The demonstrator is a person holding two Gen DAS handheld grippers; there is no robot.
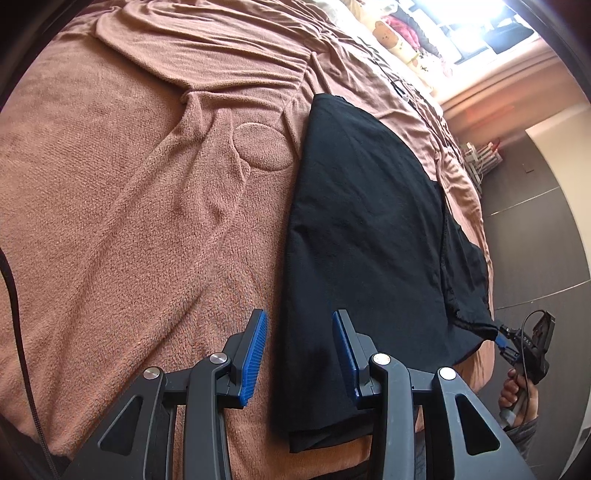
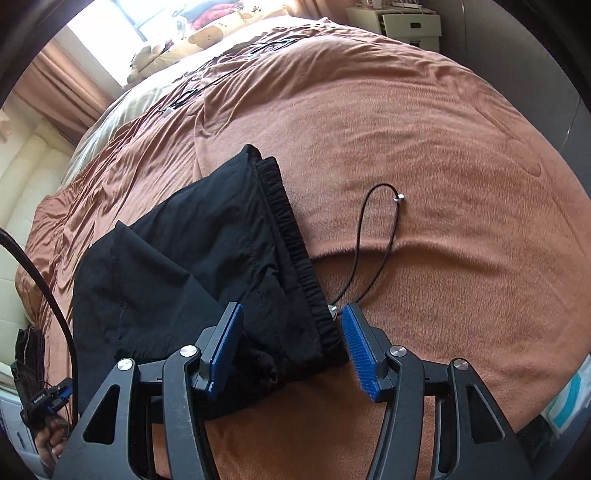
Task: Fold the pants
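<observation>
Black pants (image 1: 365, 229) lie folded lengthwise on a brown fleece blanket (image 1: 122, 221). My left gripper (image 1: 300, 341) hovers open over the near end of the pants, and the cloth's left edge runs under the gap without touching the blue pads (image 1: 255, 350). In the right wrist view the elastic waistband (image 2: 291, 236) runs toward my right gripper (image 2: 291, 345). Its jaws stand apart around the waistband corner, pads off the cloth. A black drawstring (image 2: 364, 229) with a metal tip loops out onto the blanket. A hand holds the right gripper (image 1: 504, 339) at the pants' far corner.
The blanket covers a bed with bear-print pillows (image 2: 207, 37) at the head, under a bright window (image 1: 476, 22). Dark floor tiles (image 1: 535, 229) lie beyond the bed's edge. White storage boxes (image 2: 410, 22) stand by the bed. A black cable (image 2: 48, 295) hangs at the left.
</observation>
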